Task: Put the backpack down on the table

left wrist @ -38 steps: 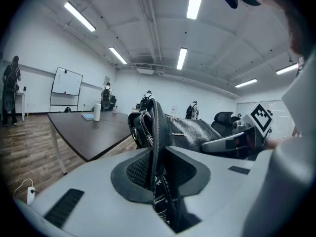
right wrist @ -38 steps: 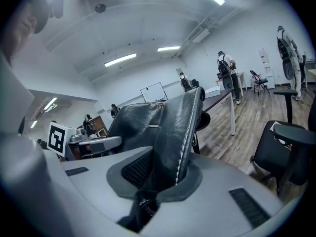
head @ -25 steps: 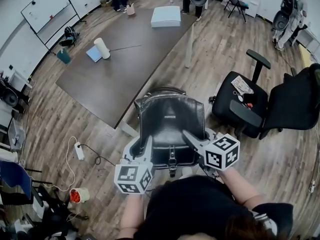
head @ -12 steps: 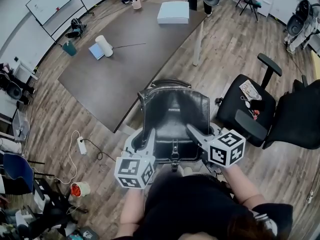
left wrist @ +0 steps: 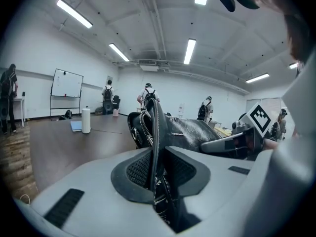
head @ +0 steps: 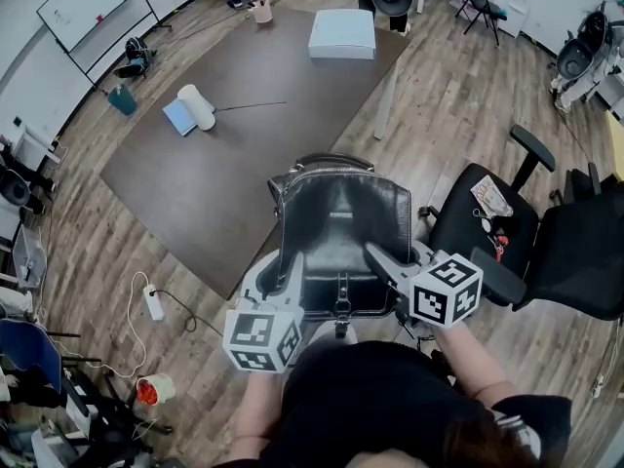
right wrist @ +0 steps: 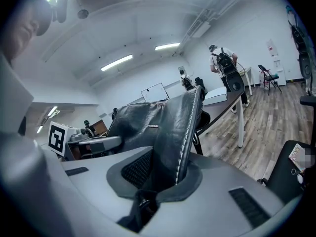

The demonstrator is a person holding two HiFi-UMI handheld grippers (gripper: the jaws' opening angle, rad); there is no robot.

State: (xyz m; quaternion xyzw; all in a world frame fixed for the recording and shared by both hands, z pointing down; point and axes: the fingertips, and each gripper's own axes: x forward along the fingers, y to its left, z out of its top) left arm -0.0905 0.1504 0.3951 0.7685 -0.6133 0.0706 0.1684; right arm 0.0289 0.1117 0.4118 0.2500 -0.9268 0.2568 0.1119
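A black leather backpack [head: 341,227] hangs in the air between my two grippers, its far end over the near corner of the brown table [head: 195,188]. My left gripper [head: 290,283] is shut on the bag's left side edge. The left gripper view shows the zipped seam [left wrist: 154,132] pinched between the ribbed pads of that gripper [left wrist: 155,171]. My right gripper [head: 376,259] is shut on the right side edge. In the right gripper view the stitched leather panel [right wrist: 163,127] sits clamped in that gripper [right wrist: 165,176].
On the table lie a white paper roll [head: 199,107], a blue notebook [head: 178,117] and a pale blue box [head: 341,33] at the far end. Two black office chairs [head: 485,224] [head: 575,252] stand to the right. A power strip [head: 153,301] lies on the floor at left.
Both grippers and the backpack have moved forward together toward the table. The table's near corner now lies under the bag's far end. The grips are unchanged.
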